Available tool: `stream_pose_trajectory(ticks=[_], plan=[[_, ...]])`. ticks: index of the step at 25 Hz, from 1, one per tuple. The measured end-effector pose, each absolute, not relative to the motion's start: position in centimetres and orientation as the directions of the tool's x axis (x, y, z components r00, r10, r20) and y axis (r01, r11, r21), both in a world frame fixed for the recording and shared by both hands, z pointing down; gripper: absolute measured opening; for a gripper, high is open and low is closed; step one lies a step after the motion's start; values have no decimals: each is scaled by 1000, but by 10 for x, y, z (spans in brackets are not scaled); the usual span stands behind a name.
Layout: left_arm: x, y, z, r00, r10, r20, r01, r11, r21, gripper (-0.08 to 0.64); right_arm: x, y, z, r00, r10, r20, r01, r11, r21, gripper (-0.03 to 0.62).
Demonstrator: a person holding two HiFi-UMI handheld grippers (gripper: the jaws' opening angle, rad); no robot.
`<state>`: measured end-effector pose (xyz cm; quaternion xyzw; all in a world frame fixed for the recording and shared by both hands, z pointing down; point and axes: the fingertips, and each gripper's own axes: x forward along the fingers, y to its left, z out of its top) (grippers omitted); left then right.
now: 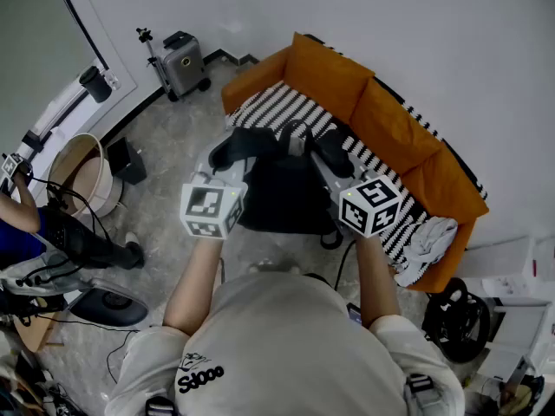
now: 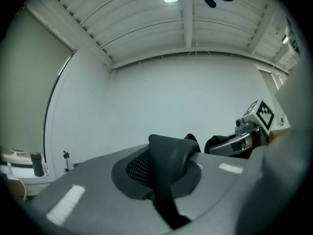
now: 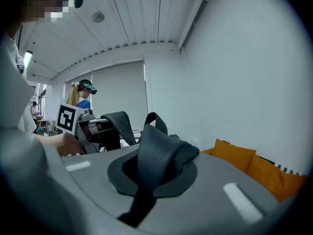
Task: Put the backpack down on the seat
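Observation:
A black backpack (image 1: 282, 189) hangs between my two grippers, above the floor just in front of the orange sofa (image 1: 390, 120). The sofa seat (image 1: 282, 107) has a black-and-white striped cover. My left gripper (image 1: 227, 156) is shut on one black mesh shoulder strap (image 2: 164, 165), and its jaws pinch the webbing. My right gripper (image 1: 328, 161) is shut on the other strap (image 3: 156, 160). In the left gripper view the right gripper (image 2: 249, 131) shows at the right. The right gripper view shows the left gripper (image 3: 80, 126) with its strap, and the backpack's top loop (image 3: 155, 119).
A white cloth (image 1: 429, 241) lies at the sofa's right end. A grey suitcase (image 1: 182, 63) stands by the far wall. At the left are a round tub (image 1: 82, 176), a person in blue (image 1: 17, 224) and cables. Black gear (image 1: 455, 319) sits at the right.

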<state>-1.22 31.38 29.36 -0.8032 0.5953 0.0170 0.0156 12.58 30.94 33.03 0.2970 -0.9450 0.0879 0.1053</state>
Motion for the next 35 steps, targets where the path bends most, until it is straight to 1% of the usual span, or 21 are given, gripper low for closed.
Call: stream_pose_trajectory(ticks=[7,13,17,23,29,35], plan=[[7,306,296,296,-955,-31,-955,-295,-29,11,142,299,335,-816,-523,246,-561,818,-123,3],[27,300,295,274,-962,-17,-961,-273,-38,11,158,294,341,-849,-475,230,-514,843,-156,5],[37,293,294,237,-971,-18,-971,-236,-46,11,167,282,344,-864,-444,238,-487,856,-170,5],[40,284,303,165,-986,-5,-986,-164,-5,11,171,265,347,-870,-423,252,-468,870,-156,5],[51,267,316,172,-985,25,-985,-172,-10,11,180,240,357,-869,-422,257,-475,856,-202,5],[41,217,332,193,-980,41,-981,-193,4,11,172,194,371,-864,-420,277,-482,849,-216,5]])
